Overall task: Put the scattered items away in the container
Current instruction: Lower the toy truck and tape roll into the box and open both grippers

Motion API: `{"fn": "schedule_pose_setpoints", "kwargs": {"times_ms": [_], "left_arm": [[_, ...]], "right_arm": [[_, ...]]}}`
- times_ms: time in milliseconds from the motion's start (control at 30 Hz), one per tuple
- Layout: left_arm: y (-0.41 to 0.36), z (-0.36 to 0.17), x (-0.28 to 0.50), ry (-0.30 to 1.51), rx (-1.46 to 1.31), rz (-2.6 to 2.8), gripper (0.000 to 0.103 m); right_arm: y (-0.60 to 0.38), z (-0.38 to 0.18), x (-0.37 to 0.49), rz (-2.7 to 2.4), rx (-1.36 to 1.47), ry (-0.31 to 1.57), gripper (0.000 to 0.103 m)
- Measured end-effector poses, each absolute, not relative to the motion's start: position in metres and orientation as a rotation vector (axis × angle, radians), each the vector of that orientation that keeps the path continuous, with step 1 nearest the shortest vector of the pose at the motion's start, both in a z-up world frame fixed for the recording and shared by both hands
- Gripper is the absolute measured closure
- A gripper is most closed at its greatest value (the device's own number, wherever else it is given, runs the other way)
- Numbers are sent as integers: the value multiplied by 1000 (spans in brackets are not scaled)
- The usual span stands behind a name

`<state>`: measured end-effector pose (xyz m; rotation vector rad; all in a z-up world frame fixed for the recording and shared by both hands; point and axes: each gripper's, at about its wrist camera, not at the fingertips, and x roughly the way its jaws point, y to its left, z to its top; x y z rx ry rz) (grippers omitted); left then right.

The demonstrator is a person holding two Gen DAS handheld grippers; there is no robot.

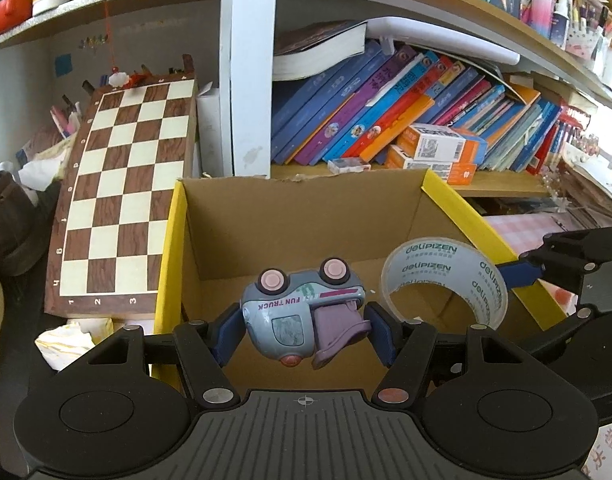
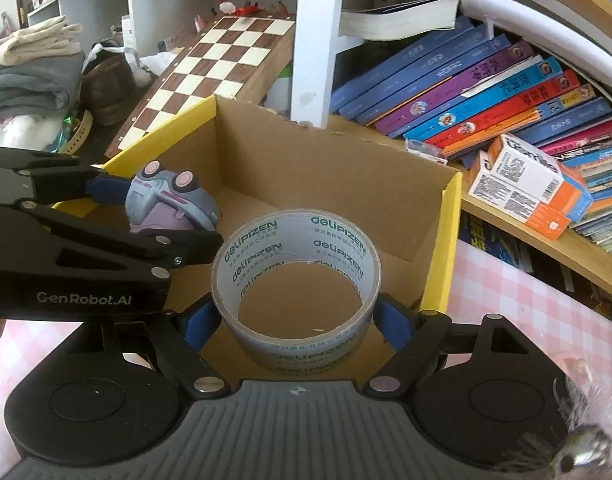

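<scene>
An open cardboard box (image 1: 302,220) with yellow-edged flaps stands in front of the bookshelf; it also shows in the right wrist view (image 2: 318,172). My left gripper (image 1: 304,330) is shut on a grey and purple toy truck (image 1: 302,314), held upside down over the box's near left part; the truck also shows in the right wrist view (image 2: 172,200). My right gripper (image 2: 296,318) is shut on a roll of clear tape (image 2: 296,280), held over the box's near right part. The tape also shows in the left wrist view (image 1: 446,280).
A chessboard (image 1: 126,196) leans left of the box. Slanted books (image 1: 406,112) and orange-white cartons (image 1: 442,148) fill the shelf behind. Crumpled paper (image 1: 66,344) lies at the box's near left. A pink checked cloth (image 2: 518,308) covers the table on the right.
</scene>
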<state>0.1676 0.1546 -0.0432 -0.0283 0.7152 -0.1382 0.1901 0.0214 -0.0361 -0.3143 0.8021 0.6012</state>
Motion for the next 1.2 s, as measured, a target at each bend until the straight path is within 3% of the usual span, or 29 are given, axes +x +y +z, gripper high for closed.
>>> {"fn": "schedule_pose_setpoints", "kwargs": {"times_ms": [1200], "left_arm": [[153,-45,180,719,55,-113,38]], "right_arm": [[28,-41,202,682,-302,819,21]]}}
